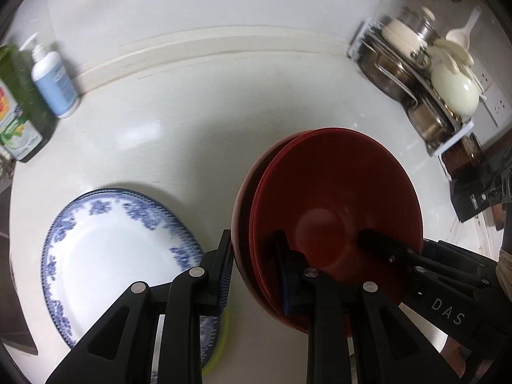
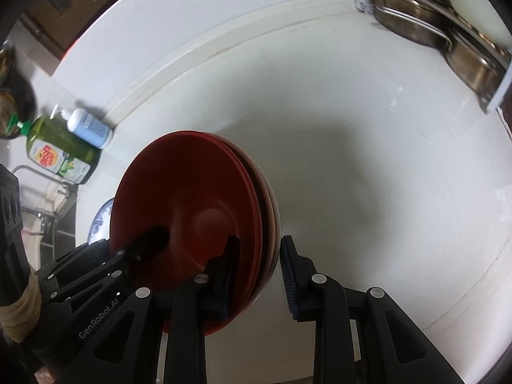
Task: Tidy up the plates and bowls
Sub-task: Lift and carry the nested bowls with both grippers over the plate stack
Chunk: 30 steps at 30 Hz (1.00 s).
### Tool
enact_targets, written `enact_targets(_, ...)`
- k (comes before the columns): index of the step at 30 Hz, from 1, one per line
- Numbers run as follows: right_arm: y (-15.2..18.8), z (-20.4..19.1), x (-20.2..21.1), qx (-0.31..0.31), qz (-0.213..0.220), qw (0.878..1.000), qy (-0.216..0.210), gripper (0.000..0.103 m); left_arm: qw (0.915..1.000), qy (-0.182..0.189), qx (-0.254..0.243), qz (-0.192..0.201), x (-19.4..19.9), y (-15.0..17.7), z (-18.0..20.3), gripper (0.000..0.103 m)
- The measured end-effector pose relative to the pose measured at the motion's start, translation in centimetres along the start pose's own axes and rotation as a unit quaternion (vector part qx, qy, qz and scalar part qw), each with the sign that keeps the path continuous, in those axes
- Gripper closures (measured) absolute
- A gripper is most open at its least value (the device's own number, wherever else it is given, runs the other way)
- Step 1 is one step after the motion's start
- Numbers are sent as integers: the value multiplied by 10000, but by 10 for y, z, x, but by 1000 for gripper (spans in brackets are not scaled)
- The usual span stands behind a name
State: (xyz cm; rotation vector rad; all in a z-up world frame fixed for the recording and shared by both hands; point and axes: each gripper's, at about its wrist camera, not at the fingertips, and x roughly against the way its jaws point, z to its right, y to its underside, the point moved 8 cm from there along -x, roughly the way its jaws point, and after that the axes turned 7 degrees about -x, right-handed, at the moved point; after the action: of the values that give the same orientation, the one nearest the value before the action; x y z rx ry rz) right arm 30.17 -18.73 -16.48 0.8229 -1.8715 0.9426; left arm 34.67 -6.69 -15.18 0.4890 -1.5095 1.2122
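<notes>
White counter (image 1: 198,102); my left gripper (image 1: 252,275) and right gripper (image 2: 260,275) each clamp the red bowls' (image 1: 336,198) rim; blue plate (image 1: 118,249) beside.

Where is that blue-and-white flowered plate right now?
In the left wrist view, the blue-and-white plate lies flat on the white counter at lower left, beside the stacked red bowls held by both grippers.

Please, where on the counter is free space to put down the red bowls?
The widest bare counter lies between the red bowls and the rack of steel pans. The left side is crowded: the blue-patterned plate, the green bottle and the pump bottle.
</notes>
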Motion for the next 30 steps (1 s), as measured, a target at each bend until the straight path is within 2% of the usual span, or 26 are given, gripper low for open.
enact_targets(14, 9, -72, -2, 856, -77, 9957, -351, 75, 9963, -406, 728, 224, 34, 23, -67, 78)
enact_targets(30, 42, -149, -32, 1632, -515, 9829, -679, 75, 9841, -827, 1560, 175, 56, 69, -139, 78)
